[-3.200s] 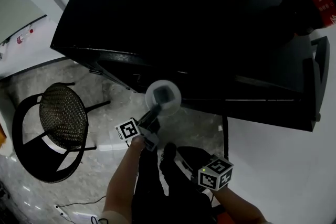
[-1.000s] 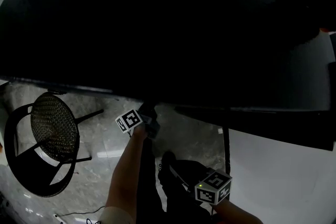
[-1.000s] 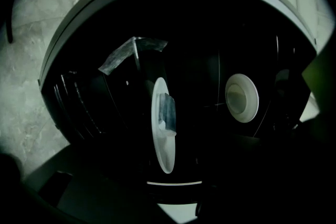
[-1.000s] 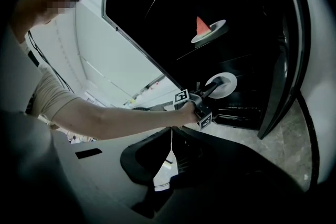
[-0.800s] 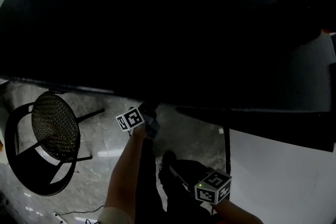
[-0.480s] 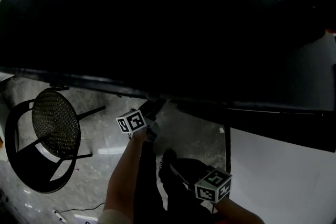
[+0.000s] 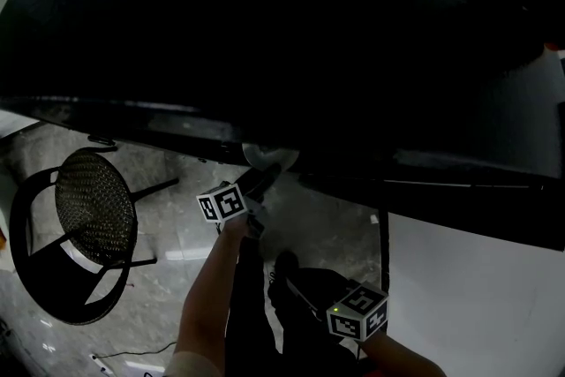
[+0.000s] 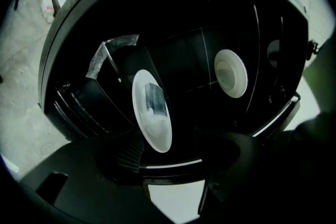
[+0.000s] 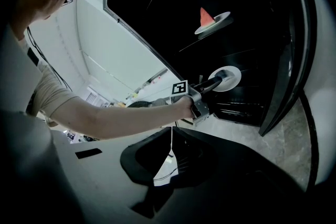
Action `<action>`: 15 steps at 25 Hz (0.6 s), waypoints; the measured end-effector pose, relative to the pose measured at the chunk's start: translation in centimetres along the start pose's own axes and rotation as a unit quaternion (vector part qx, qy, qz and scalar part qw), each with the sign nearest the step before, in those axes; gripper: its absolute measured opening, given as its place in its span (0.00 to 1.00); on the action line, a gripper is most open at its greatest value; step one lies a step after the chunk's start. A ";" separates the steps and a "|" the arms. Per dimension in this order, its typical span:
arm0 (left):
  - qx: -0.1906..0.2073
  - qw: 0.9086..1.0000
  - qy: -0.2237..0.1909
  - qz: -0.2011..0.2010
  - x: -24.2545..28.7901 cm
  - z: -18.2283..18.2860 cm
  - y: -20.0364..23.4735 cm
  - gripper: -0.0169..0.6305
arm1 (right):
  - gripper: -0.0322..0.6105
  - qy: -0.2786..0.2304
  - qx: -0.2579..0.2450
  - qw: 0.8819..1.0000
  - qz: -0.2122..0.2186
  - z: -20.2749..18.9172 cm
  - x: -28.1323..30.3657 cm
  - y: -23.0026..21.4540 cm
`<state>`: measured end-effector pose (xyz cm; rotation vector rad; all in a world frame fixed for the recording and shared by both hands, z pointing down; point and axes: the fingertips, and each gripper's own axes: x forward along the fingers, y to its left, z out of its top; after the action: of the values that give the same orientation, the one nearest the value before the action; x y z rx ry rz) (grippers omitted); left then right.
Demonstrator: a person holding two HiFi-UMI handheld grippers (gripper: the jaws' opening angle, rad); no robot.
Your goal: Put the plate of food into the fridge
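Plate of food, set inside fridge, lies straight ahead of left gripper, near rim between jaws just opened and no longer pressing; right gripper closed, empty, farther back

You are standing in a kitchen-like room: a black fridge is hanging open, with a mesh chair beside it on marbled floor.

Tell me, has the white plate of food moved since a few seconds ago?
Yes. The plate showed whole in front of the fridge and its front edge; now it sits further in, mostly hidden under that edge.
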<state>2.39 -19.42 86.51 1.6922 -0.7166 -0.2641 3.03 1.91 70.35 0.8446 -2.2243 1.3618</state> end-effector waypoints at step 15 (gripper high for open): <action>0.032 0.999 -0.008 0.021 0.0 0.8 -0.2 0.57 | 0.09 0.005 0.004 1.000 0.004 -0.2 -0.1 -0.4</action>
<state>2.07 -20.05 86.10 1.7352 -0.7800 -0.2271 3.39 1.93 70.67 0.8311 -2.2188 1.3753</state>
